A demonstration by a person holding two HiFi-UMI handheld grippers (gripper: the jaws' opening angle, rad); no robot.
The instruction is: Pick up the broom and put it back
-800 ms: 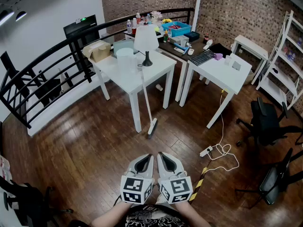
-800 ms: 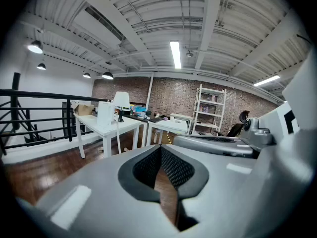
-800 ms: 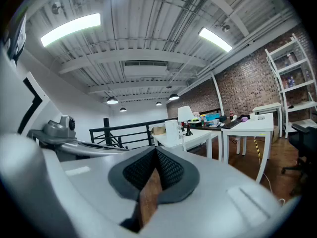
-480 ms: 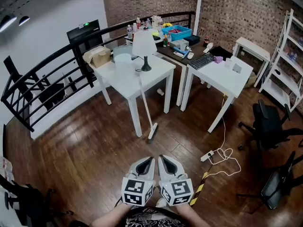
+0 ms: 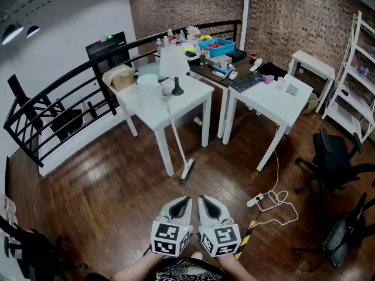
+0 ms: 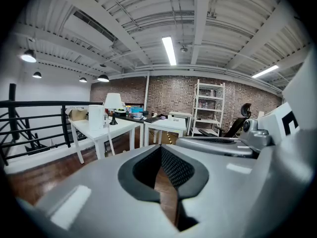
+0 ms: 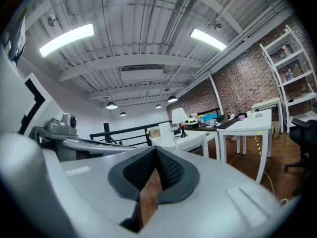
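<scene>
1. A black railing [image 5: 64, 92] curved along the left, and a cardboard box [image 5: 120, 78] sat on the near white surface [image 5: 190, 92].
2. The broom [image 5: 176, 136] leaned against that surface's front edge below the lamp [image 5: 174, 66], its head on the wooden floor [image 5: 105, 186] beside a table leg.
3. Only floorboards lay between the broom and the left gripper [image 5: 183, 201] and right gripper [image 5: 204, 200], held side by side well apart from it, each with its jaws closed together on nothing.
4. A power strip [image 5: 255, 201] with its white cord lay right of the grippers, below a second white surface [image 5: 263, 101]; an office chair [image 5: 331, 157] and a shelf [image 5: 351, 75] stood further right.
5. The broom handle's top blended into the white surface; a second chair [image 5: 345, 233] was cut off at the lower right.
</scene>
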